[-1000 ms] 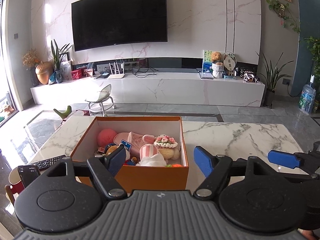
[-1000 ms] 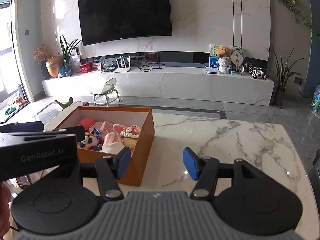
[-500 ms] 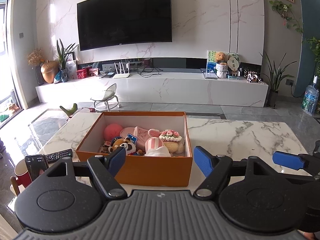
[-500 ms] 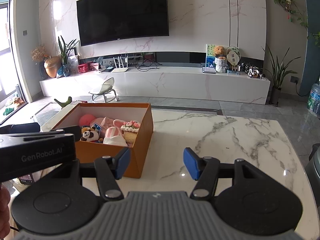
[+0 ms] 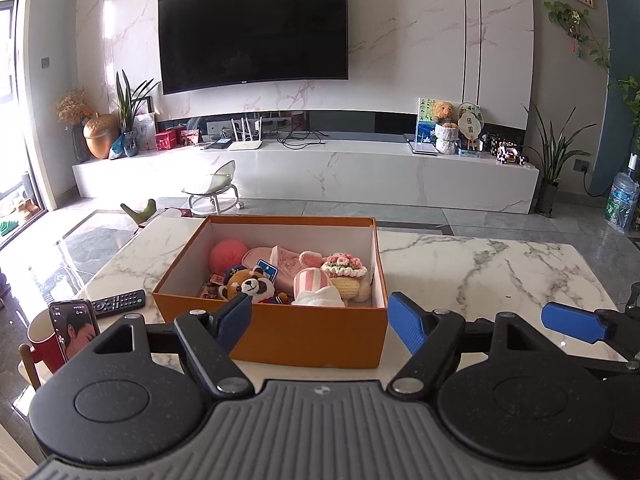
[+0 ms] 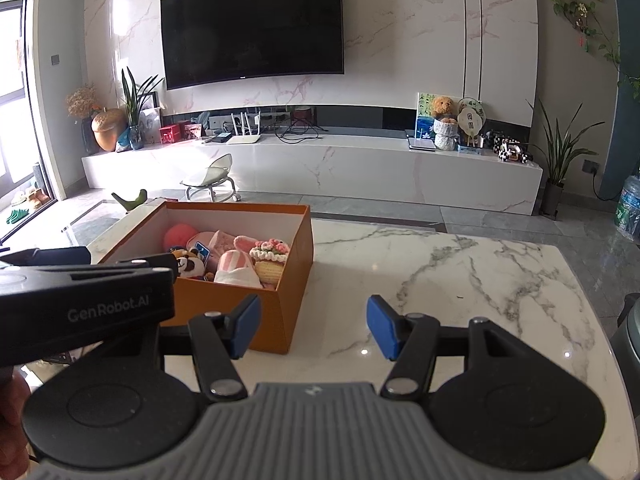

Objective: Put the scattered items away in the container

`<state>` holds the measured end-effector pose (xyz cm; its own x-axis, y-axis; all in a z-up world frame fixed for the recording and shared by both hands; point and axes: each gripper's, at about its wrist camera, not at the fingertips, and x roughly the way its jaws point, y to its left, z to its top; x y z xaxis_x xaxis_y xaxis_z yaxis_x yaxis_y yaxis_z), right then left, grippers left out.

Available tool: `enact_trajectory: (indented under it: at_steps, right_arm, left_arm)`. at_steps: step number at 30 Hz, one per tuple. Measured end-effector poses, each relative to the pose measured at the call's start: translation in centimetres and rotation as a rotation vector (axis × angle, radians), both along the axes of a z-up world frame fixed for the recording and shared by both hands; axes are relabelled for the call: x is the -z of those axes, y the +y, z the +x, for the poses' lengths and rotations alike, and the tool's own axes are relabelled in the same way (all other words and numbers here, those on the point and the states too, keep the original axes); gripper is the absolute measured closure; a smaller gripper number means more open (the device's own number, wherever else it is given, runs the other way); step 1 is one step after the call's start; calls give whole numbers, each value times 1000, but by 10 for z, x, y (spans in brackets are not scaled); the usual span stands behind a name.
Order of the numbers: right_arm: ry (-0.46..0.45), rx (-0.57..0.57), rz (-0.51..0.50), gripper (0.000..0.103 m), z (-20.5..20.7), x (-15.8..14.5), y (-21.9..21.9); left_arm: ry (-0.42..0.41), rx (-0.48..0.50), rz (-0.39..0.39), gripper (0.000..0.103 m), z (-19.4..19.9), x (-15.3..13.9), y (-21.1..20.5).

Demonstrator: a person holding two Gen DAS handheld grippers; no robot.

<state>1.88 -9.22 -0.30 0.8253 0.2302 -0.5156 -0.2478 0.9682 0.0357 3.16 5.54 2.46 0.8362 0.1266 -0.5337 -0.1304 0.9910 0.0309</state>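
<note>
An orange box (image 5: pixel 280 338) stands on the marble table (image 5: pixel 480 272), holding a pink ball (image 5: pixel 229 254), a panda plush (image 5: pixel 250 286), pink slippers (image 5: pixel 280 258), a pink striped toy (image 5: pixel 312 282) and a crochet cake (image 5: pixel 345 266). My left gripper (image 5: pixel 322 324) hovers open just in front of the box, nothing between its blue pads. My right gripper (image 6: pixel 314 326) is open and empty over bare table to the right of the box (image 6: pixel 298 264). One of its blue fingers (image 5: pixel 572 322) shows at the right edge of the left wrist view. The left gripper's black body (image 6: pixel 80 304) crosses the right wrist view.
A remote (image 5: pixel 118 302) lies left of the box. A phone (image 5: pixel 74 330) leans on a red mug (image 5: pixel 38 342) at the table's near left corner. Beyond the table are a small stool (image 5: pixel 214 192) on the floor, a white TV bench and a wall TV.
Both views have shifted slightly, and the box sits a little higher in the left wrist view with more of its contents showing. Neither gripper's jaws have moved.
</note>
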Motion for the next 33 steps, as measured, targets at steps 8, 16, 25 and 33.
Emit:
enact_trajectory:
  at_steps: [8,16,25,33]
  right_arm:
    - [-2,1,-4,41,2,0,3]
    - [-1,3,-3,41,3,-2,3]
    - [-3,3,1,41,4,-3,4]
    - [-4,3,4,41,3,-2,4]
  left_arm:
    - [2,2,3,14,2,-1,1]
    - [4,2,4,14,5,-2,0]
    - [0,-2,7,14,3,-1,0]
    - [-2,0,19,14,2,-1,-1]
